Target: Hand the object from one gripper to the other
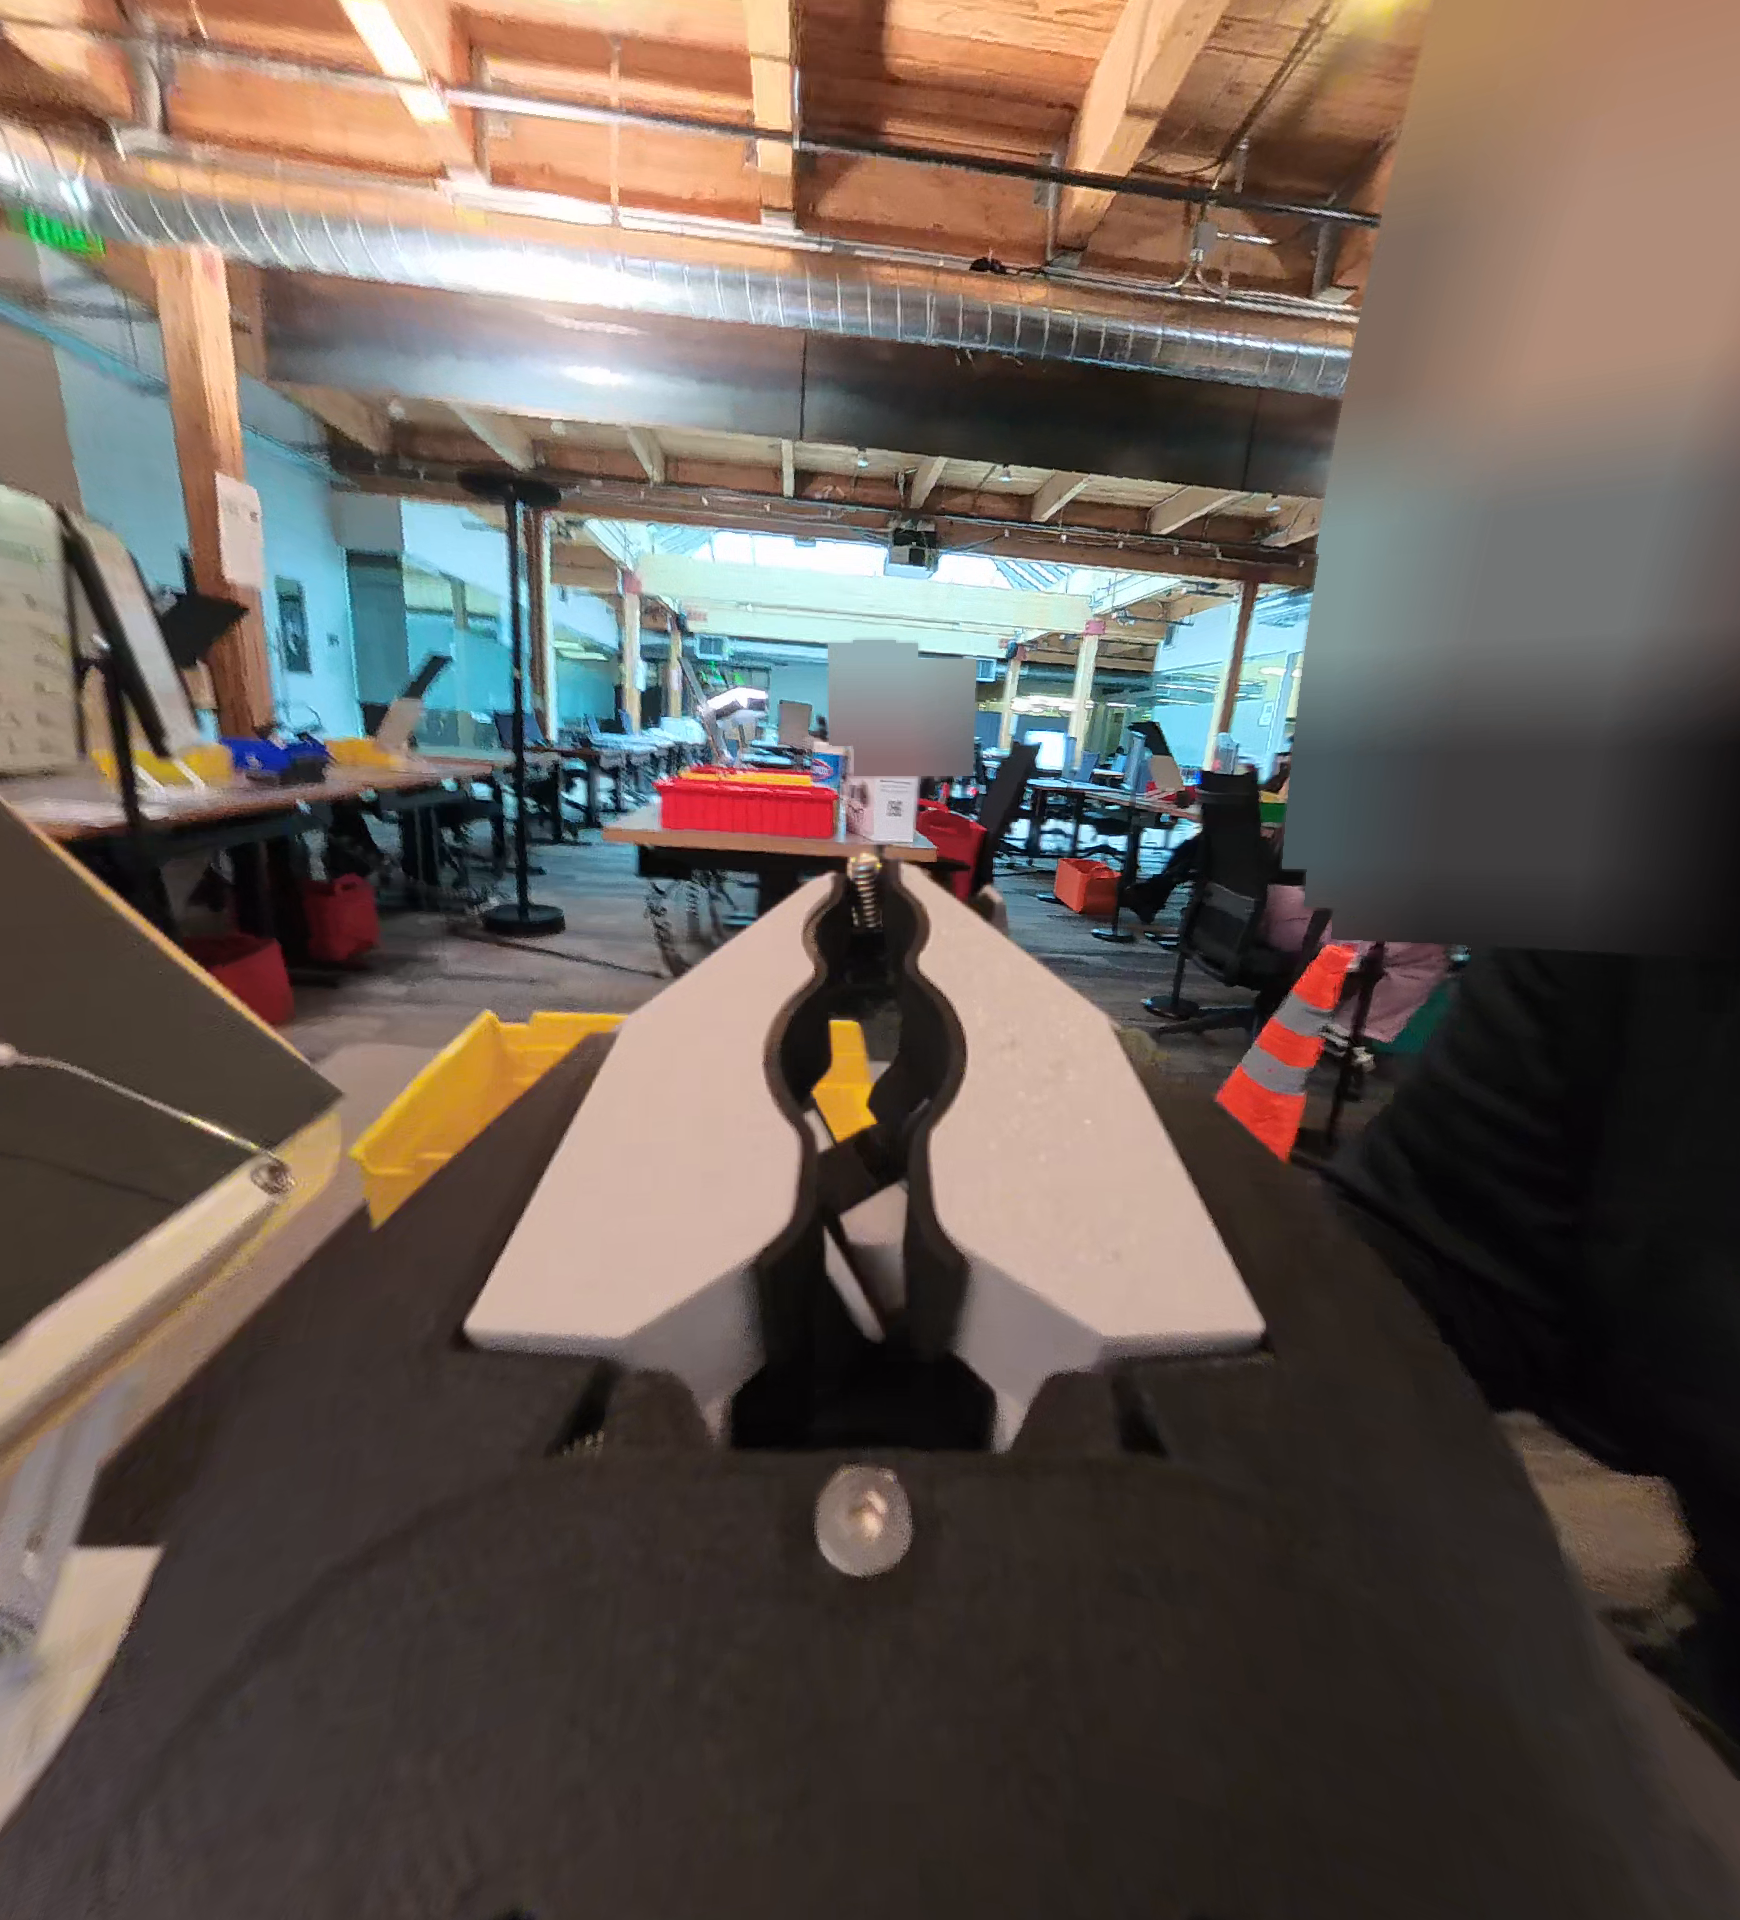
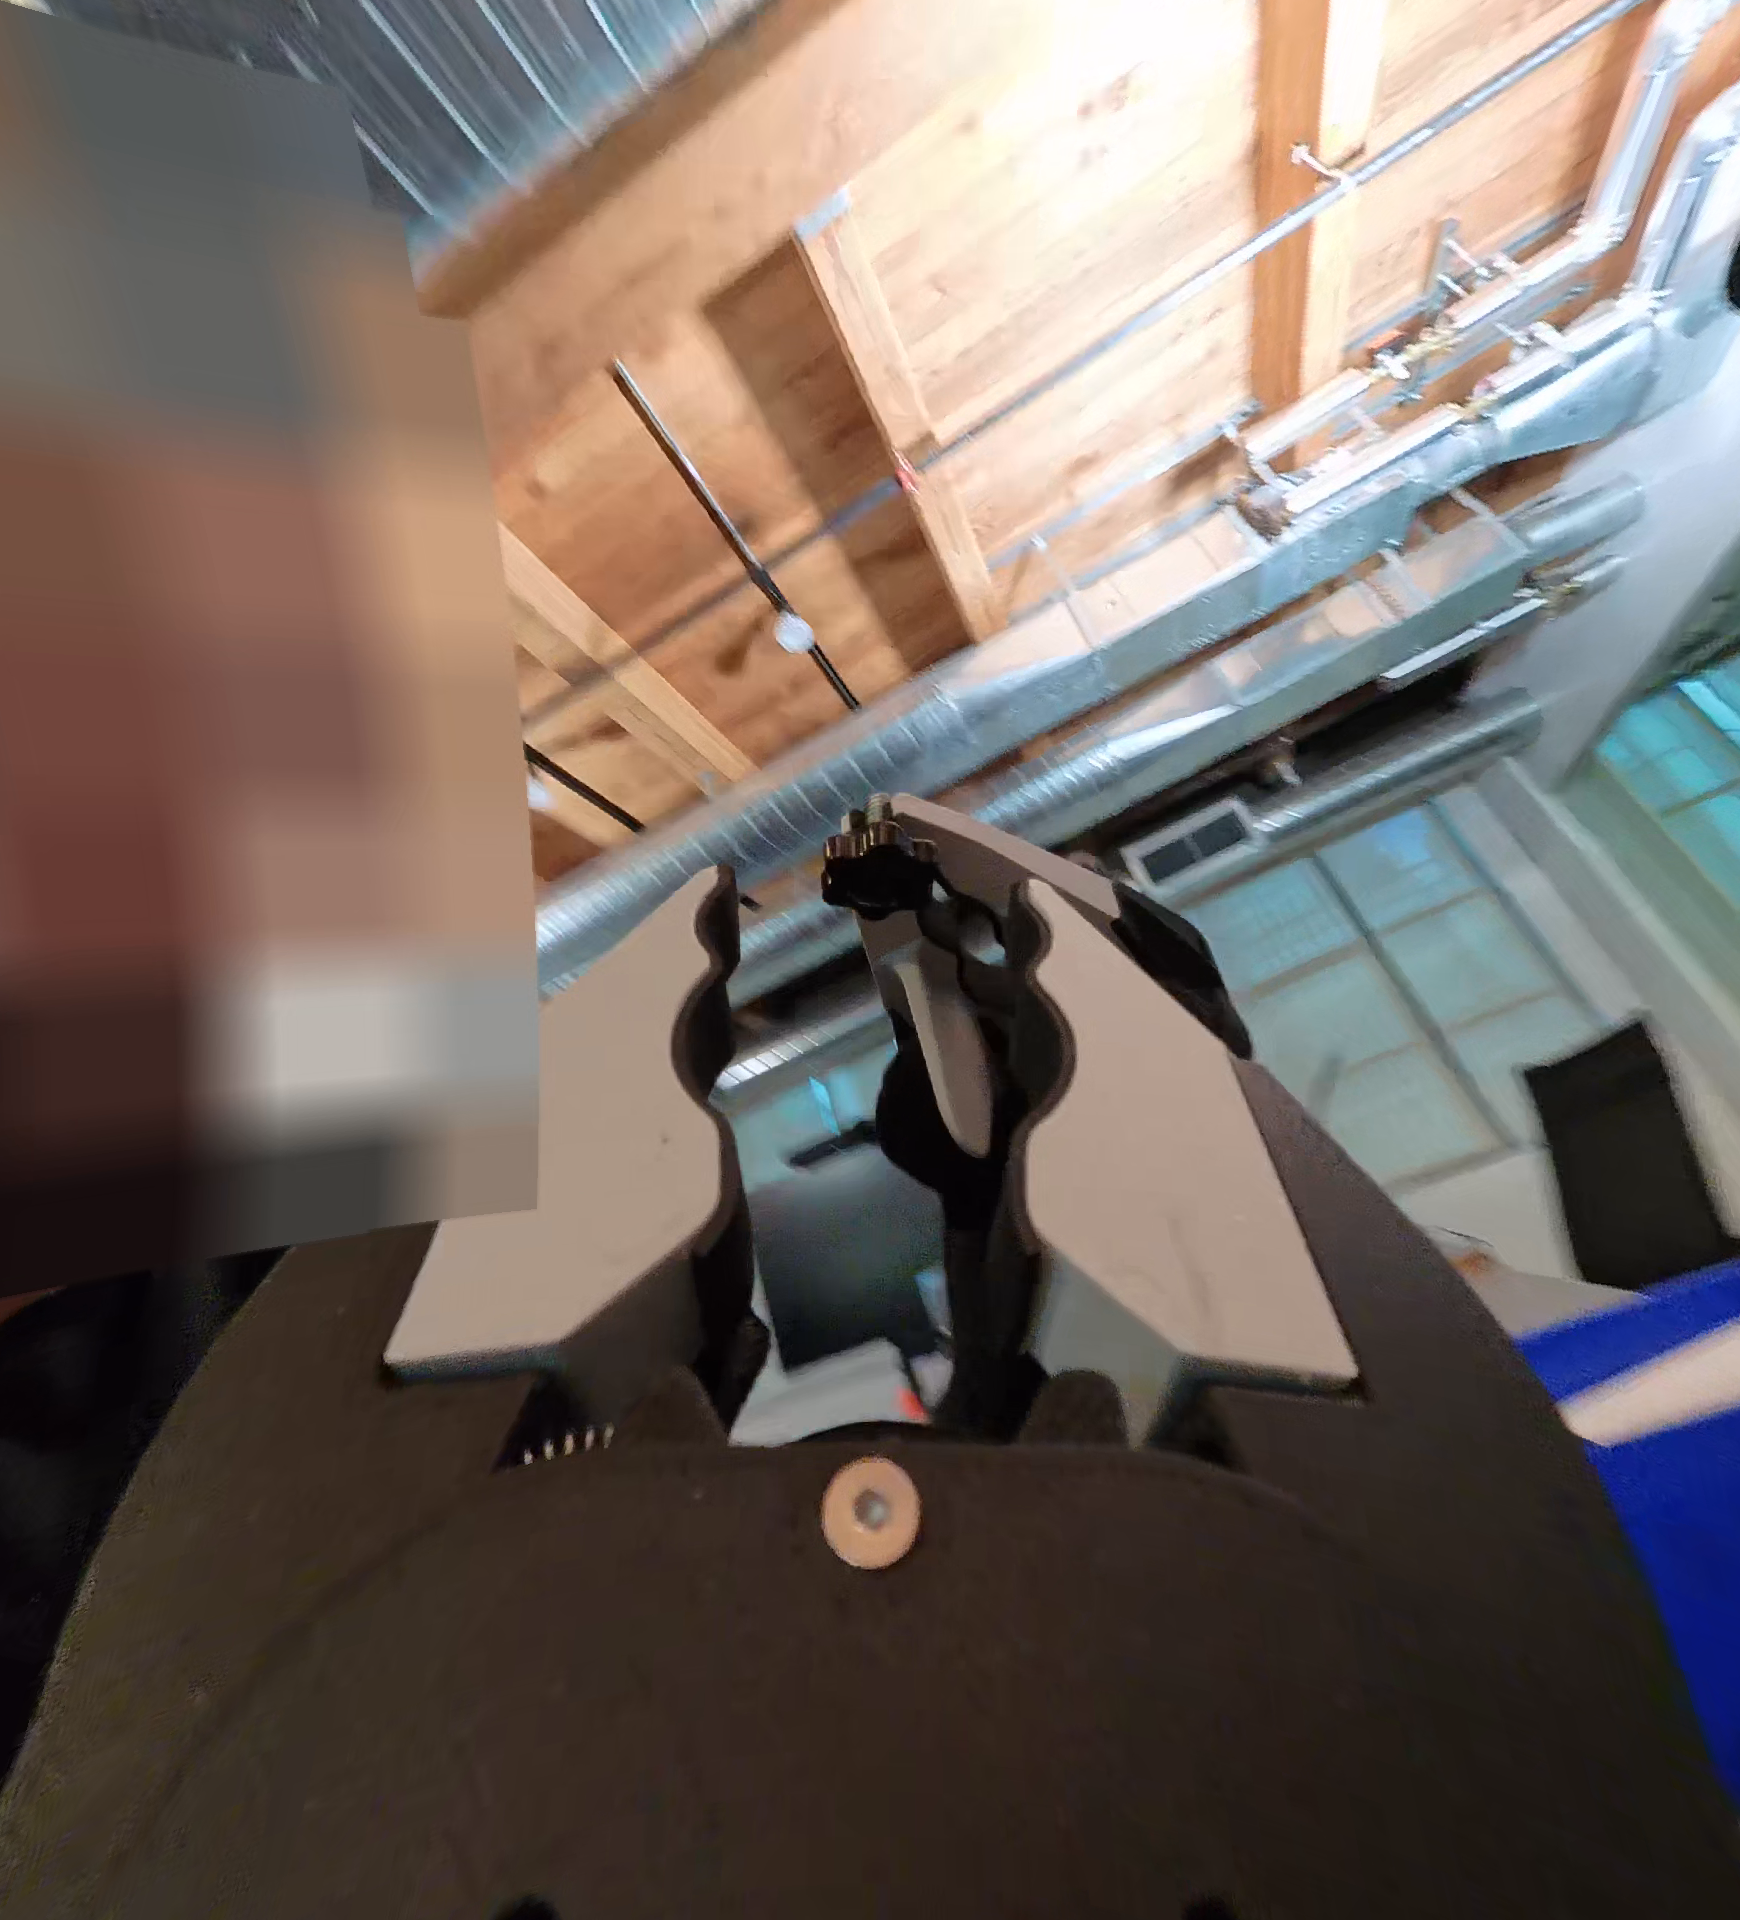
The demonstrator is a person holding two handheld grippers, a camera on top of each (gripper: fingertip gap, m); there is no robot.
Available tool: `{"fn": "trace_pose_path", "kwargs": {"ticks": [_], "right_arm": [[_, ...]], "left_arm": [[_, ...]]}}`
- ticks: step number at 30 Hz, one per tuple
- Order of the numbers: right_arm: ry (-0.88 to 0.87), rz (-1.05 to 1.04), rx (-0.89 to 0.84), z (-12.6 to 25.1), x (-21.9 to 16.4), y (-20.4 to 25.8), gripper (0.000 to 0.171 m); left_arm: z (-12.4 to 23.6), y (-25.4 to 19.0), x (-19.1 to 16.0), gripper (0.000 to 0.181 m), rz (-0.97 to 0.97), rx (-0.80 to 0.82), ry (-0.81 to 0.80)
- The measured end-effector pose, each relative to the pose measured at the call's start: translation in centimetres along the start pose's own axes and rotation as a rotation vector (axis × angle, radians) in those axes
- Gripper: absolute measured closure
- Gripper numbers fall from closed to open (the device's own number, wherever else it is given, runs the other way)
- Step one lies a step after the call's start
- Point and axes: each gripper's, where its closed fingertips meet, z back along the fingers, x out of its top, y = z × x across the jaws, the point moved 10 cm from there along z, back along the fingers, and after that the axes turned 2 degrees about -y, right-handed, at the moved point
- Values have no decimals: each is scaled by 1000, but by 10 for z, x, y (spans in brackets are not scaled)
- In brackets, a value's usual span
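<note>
My left gripper (image 1: 871, 883) is shut on a small object: a metal screw with a spring (image 1: 866, 896) sticks out at its fingertips, and black parts of it sit between the grey fingers (image 1: 700, 1122). In the right wrist view the same object shows as a black knob with a metal screw end (image 2: 871, 868), held up in the air by the left gripper's grey finger (image 2: 933, 1029). My right gripper (image 2: 876, 883) is open around it. Its left finger (image 2: 627, 1101) stands clear of the knob. The knob lies near its right finger (image 2: 1136, 1143).
A yellow bin (image 1: 450, 1101) lies just below the left gripper, with a tilted dark panel (image 1: 66, 1091) to its left. An orange traffic cone (image 1: 1281, 1049) and a person in dark clothing (image 1: 1624, 1299) are at the right. A blue bin (image 2: 1697, 1507) is low on the right. Only a small space, under 4 cm, lies between the two pairs of fingers. The right tips stand about 20 cm off the tilted dark panel (image 1: 66, 1091).
</note>
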Motion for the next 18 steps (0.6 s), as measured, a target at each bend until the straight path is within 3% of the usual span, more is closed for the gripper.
{"fn": "trace_pose_path", "kwargs": {"ticks": [3, 7, 9, 14, 18], "right_arm": [[207, 273, -164, 7, 6, 11, 121], [629, 943, -353, 5, 15, 38, 128], [760, 1172, -388, -1, 22, 51, 128], [1131, 1559, -338, -12, 17, 62, 133], [1246, 1649, -288, -14, 10, 59, 140]], "left_arm": [[7, 10, -1, 177, 164, -25, 100], [17, 23, -9, 178, 313, -23, 167], [19, 27, -14, 178, 361, -35, 191], [15, 29, -25, 178, 427, -62, 246], [10, 28, -32, 178, 447, -82, 282]]}}
